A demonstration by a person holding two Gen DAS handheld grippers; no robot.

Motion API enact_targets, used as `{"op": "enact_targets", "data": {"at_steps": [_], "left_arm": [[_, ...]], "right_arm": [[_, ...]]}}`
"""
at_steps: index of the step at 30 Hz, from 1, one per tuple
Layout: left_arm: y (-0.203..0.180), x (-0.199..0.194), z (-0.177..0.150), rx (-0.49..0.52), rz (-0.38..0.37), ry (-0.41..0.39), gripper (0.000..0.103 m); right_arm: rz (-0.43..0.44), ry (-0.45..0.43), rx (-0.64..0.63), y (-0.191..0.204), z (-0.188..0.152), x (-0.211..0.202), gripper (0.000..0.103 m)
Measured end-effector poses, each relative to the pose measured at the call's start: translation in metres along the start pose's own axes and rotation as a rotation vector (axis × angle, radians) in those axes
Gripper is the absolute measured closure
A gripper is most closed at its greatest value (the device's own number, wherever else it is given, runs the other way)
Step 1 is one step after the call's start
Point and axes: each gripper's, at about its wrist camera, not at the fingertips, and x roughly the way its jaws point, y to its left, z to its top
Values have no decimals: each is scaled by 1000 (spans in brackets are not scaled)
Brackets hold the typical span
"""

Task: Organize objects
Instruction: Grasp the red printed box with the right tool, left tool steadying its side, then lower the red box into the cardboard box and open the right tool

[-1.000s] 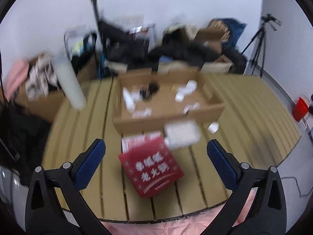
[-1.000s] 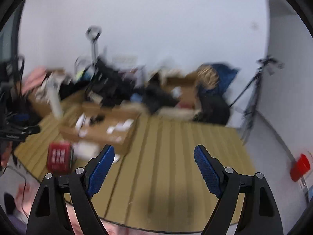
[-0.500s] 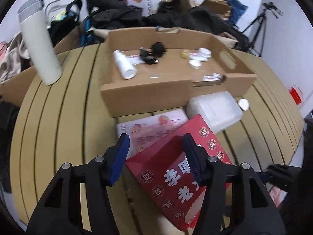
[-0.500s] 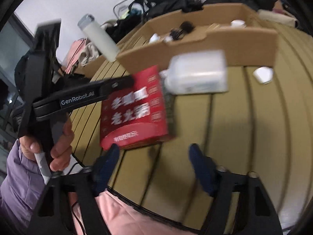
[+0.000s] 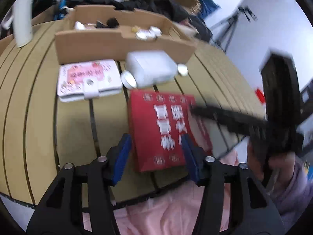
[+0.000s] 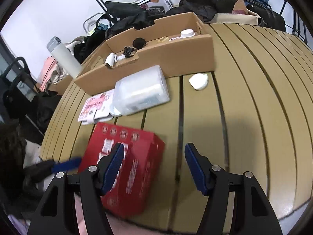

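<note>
1. Left gripper (image 5: 155,157): nearest item. Jaws part-open, one blue pad on each side of the near end of the red box; whether the pads press on it, I cannot tell, as the view is blurred.

2. Right gripper (image 6: 154,166): jaws wide open, holding nothing. The left pad stands over the red box's top; the right pad hangs over bare slats.

3. Red box (image 5: 160,129): printed carton with white characters, lying on the slatted worktop (image 6: 254,107) at its near edge.

4. Pink-and-white pouch (image 5: 88,78): flat, with a snap tab, just beyond the red box and to the left, against the cardboard tray's front wall.

5. Translucent plastic container (image 6: 140,90): lying on its side, its white cap toward the pouch, touching or nearly touching the tray wall.

6. Small white case (image 6: 198,81): alone on the slats, right of the container, close to the tray corner.

7. Cardboard tray (image 6: 176,49): shallow and open, holding small white bottles, a black item and oddments.

8. White flask (image 6: 64,56): upright, at the far left.

Step in hand, as judged: securing the red box, first of the loose items to be put in order. Next move calls for the left jaws to close squarely on the box's sides, with the right gripper steadying it if needed, before it is lifted toward the tray.
</note>
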Motion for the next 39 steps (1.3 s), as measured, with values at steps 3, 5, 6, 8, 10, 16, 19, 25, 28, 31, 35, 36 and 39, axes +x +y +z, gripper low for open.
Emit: {"op": "enact_targets", "data": {"at_steps": [3, 5, 6, 8, 10, 16, 19, 25, 28, 31, 35, 36, 39], "left_arm": [[0, 18, 3, -7, 71, 47, 54], [0, 20, 1, -35, 37, 58, 63], [-1, 17, -3, -46, 50, 46, 65], [-3, 10, -11, -70, 53, 41, 72], [-8, -2, -18, -94, 53, 32, 79], [-38, -42, 12, -85, 13, -72, 81], [-38, -57, 55, -80, -8, -137, 81], [-33, -28, 177, -121, -3, -65, 81], [-21, 12, 222, -146, 12, 4, 81], [-14, 55, 238, -143, 31, 63, 81], [3, 108, 228, -179, 59, 140, 81], [7, 116, 224, -186, 61, 146, 81], [16, 142, 213, -200, 66, 190, 81]], "right_arm": [[30, 85, -44, 8, -5, 9, 35], [34, 101, -41, 11, -11, 14, 56], [69, 98, -38, 14, -12, 14, 56], [54, 101, -17, 14, -15, 9, 68], [34, 104, -23, 15, -18, -1, 78], [53, 3, -23, 19, -6, -58, 79], [43, -79, -81, 32, 31, -79, 79], [5, -125, -129, 35, 145, -76, 79], [-19, -57, -99, 20, 201, -43, 79], [-81, 1, -87, 1, 236, -10, 79], [-160, 113, -100, -19, 242, 41, 79], [-167, 133, -106, -21, 240, 50, 79], [-206, 166, -152, -27, 229, 71, 79]]}}
